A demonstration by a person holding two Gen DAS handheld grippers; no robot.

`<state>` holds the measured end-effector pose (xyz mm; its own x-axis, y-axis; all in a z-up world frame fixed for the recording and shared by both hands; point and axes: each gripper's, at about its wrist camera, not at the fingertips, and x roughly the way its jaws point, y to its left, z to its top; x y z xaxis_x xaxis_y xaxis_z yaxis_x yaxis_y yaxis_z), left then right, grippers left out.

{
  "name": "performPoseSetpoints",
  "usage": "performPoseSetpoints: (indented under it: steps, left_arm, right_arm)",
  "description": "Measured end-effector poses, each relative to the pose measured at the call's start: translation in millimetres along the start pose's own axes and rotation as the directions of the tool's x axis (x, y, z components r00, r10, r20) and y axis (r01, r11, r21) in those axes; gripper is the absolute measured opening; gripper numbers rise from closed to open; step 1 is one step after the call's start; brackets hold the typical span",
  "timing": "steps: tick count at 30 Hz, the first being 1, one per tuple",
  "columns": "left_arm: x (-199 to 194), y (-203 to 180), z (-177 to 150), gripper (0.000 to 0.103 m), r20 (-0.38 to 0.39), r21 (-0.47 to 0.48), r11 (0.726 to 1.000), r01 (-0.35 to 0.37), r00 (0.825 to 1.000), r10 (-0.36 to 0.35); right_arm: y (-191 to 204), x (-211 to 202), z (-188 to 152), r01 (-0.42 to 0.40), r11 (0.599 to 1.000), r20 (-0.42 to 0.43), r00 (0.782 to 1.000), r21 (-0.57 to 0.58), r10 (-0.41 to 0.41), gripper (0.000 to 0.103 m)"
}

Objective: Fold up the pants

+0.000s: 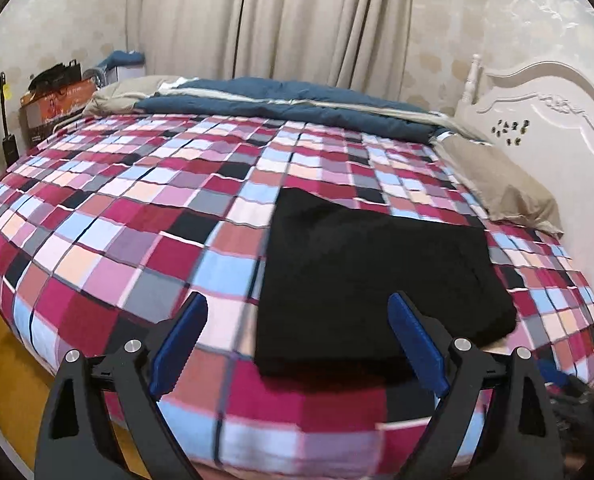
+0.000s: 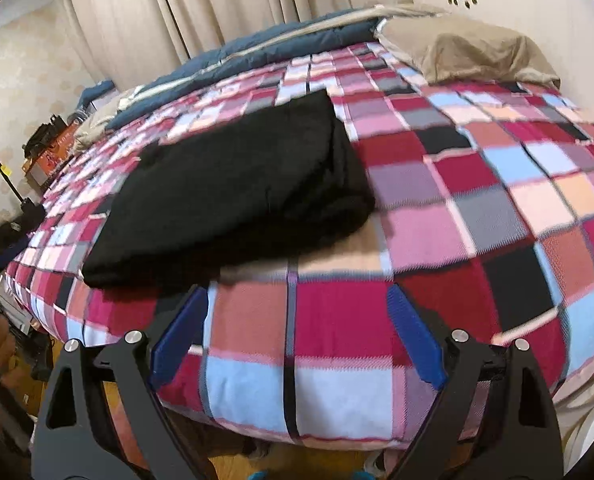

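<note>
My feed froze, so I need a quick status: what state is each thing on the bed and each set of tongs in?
black pants: folded into a compact stack, lying flat on the checkered bedspread, not gripped.
left tongs: open, holding nothing.
right tongs: open, holding nothing.
blue quilt: bunched along the far edge.
beige pillow: lying by the headboard.

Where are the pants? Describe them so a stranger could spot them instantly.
Start at the bed with the checked bedspread that fills both views. Near its front edge lie the pants, folded into a flat rectangle. They are the only plain black item, unlike the beige pillow and blue duvet behind.
</note>
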<state>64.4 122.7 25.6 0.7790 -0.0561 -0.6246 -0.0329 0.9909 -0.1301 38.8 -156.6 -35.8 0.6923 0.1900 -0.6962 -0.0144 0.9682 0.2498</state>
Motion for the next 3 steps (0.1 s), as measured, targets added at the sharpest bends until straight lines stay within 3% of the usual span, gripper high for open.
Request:
performPoseSetpoints:
  steps: [3]
  left_arm:
    - [22.5, 19.9, 16.0, 0.09, -0.013, 0.01, 0.998, -0.058, 0.998, 0.058]
  right_arm:
    - [-7.1, -1.4, 24.9, -0.006, 1.0, 0.029, 1.0, 0.006, 0.006, 0.092]
